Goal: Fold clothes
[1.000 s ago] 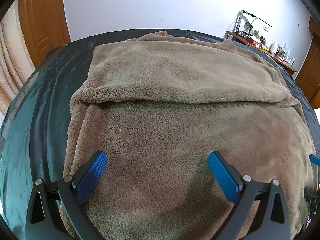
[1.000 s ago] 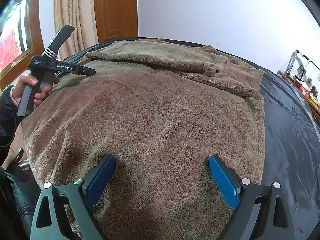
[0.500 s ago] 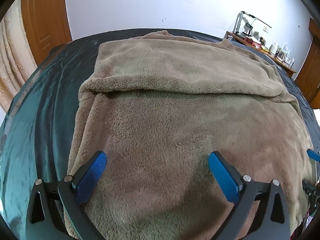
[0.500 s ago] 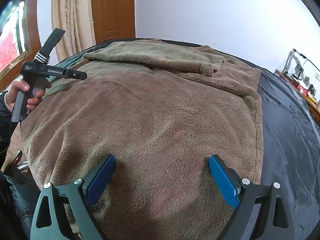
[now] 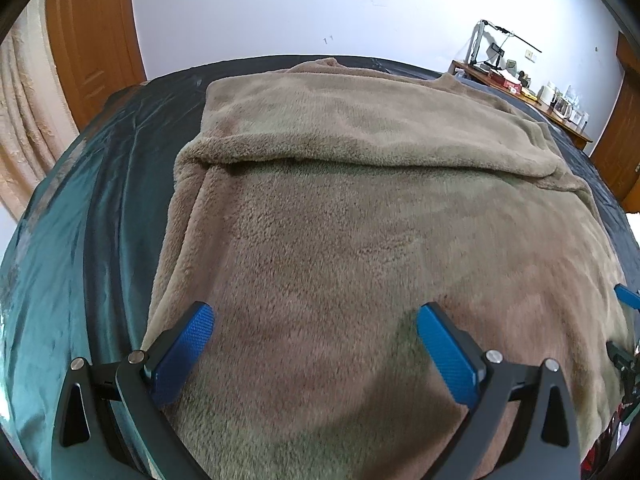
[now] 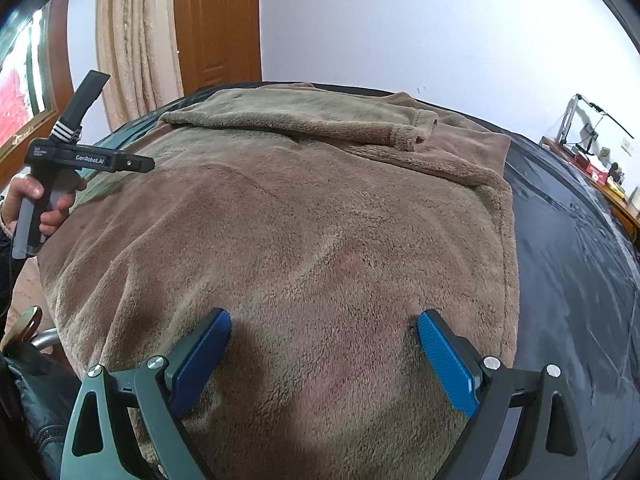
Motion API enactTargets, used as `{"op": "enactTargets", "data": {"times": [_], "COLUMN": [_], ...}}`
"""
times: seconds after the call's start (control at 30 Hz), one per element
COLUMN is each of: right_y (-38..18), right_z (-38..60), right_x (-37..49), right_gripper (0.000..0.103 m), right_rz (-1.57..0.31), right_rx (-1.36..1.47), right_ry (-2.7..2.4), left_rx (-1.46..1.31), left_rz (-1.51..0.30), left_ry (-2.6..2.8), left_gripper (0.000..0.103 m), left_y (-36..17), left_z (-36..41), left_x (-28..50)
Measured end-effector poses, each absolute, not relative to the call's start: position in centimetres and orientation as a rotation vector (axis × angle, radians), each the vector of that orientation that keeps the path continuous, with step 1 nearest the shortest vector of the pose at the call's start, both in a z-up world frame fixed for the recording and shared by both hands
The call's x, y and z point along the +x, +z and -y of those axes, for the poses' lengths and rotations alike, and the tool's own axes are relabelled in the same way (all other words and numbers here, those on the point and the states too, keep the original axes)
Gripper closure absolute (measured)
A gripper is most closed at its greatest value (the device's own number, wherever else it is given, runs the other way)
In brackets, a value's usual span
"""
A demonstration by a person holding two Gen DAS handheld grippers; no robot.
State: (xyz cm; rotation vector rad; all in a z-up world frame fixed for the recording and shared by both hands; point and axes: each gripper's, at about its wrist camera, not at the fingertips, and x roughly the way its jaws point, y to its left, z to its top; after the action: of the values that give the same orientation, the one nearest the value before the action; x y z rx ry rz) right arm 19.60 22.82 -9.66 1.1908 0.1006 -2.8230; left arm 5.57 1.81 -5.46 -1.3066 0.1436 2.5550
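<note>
Both tongs, left gripper (image 5: 314, 344) and right gripper (image 6: 324, 346), hover spread and empty over the near hem of the fleece garment (image 5: 360, 220) lying flat on the dark bedsheet (image 5: 100, 208); pinch both hem corners evenly before folding away.

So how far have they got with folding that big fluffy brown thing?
Early on. Done: one sleeve is folded across the fleece top, which lies spread on the dark sheet. In hand: nothing; the left claw and right claw are both open over the near hem. Left: the body folds.
</note>
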Motion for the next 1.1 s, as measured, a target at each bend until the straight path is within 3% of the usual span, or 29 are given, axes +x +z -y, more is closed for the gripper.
{"op": "enactTargets", "data": {"times": [0.6,0.9,1.1], "right_y": [-9.3,-8.1,-8.2], "right_z": [-23.4,-26.0,-26.8], "right_x": [22.9,26.1,29.0], "right_gripper": [0.007,0.007,0.007], "right_rz": [-0.018,0.133,0.136], "right_rx": [1.119,1.052,1.069], "right_ry": [-2.888,-2.884,-2.854], "left_rx": [-1.302,-1.237,-1.186], "left_rz": [-0.116,-0.043,0.042], "left_ry": [2.563,2.570,2.610], "left_gripper": [0.001,0.001,0.001], "left_y": [-5.2,-4.4,-3.9], "left_z": [-0.2,4.1,8.1], "left_x": [9.1,12.1,14.4]}}
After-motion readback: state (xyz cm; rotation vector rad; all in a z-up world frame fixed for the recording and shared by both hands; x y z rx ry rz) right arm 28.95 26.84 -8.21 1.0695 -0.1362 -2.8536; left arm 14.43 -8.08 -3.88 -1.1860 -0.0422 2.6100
